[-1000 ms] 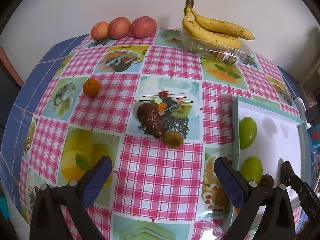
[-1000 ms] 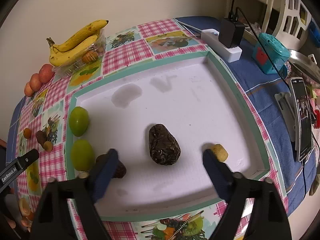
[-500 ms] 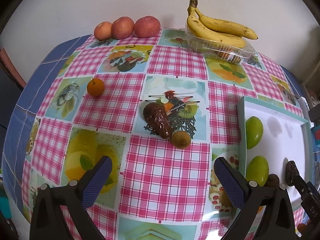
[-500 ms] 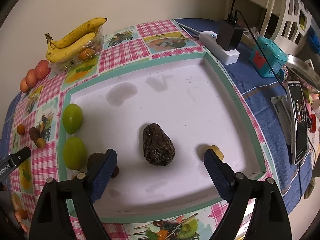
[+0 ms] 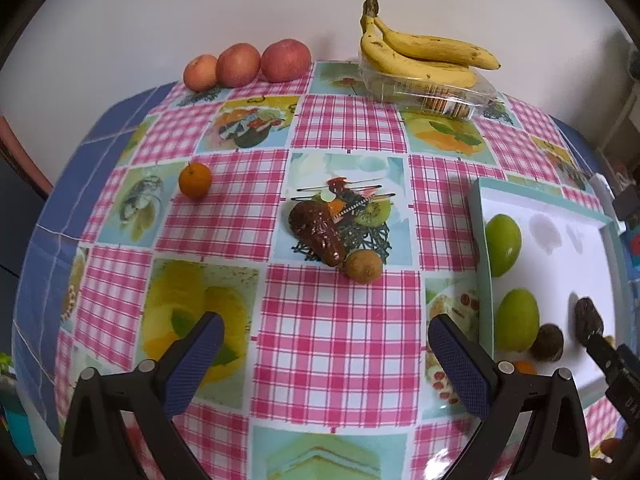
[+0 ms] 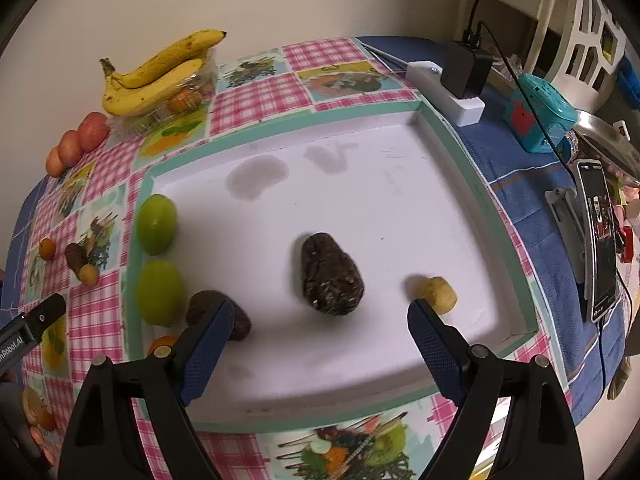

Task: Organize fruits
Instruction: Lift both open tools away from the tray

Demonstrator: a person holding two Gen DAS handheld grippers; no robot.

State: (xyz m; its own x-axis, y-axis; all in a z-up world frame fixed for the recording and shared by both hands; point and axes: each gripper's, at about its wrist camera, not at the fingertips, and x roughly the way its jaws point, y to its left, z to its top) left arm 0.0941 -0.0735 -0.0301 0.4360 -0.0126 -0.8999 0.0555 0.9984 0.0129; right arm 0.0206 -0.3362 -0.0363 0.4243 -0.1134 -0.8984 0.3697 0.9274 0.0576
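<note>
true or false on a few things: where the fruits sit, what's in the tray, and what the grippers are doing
1. Two green fruits lie inside the tray. True.
2. The bananas are in the tray. False: they rest on a clear plastic box by the wall.
3. The left gripper holds the small orange. False: it is open and empty; the orange sits apart on the tablecloth.
4. The right gripper is open. True.
5. Three reddish fruits line the wall. True.

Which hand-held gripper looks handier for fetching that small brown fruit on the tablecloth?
Probably the left hand-held gripper: open, empty, pointed at the small brown fruit. The right hand-held gripper hovers over the tray.
</note>
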